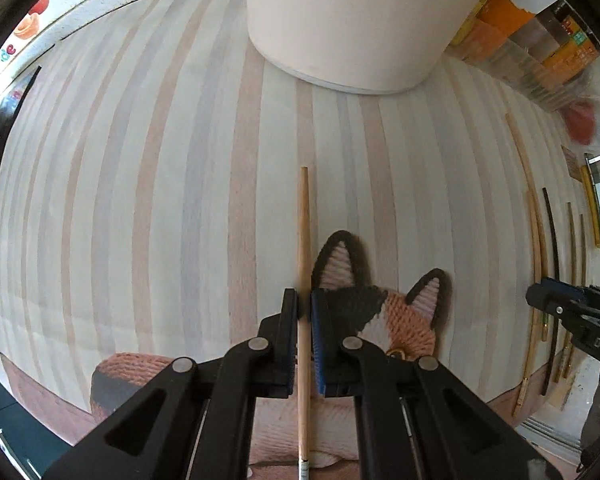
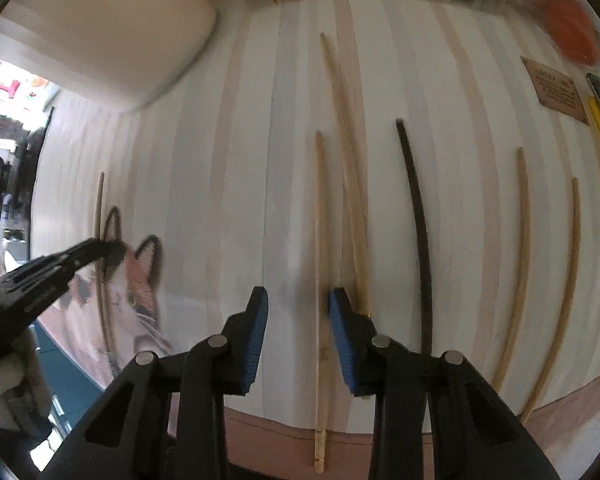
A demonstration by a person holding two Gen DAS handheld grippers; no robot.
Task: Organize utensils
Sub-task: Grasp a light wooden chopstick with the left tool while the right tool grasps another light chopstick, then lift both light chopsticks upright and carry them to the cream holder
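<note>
While left gripper [image 1: 304, 308] clamps chopstick [image 1: 303, 240] | right gripper [image 2: 298, 320] straddles another chopstick [image 2: 320, 240]

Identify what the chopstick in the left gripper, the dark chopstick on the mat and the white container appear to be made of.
Chopstick in the left gripper: pale, matte, probably bamboo or light wood; grain not resolvable.
Dark chopstick: near-black, smooth; stained wood or plastic, cannot tell.
White container: plain matte off-white wall with a rounded base; plastic or ceramic.
</note>
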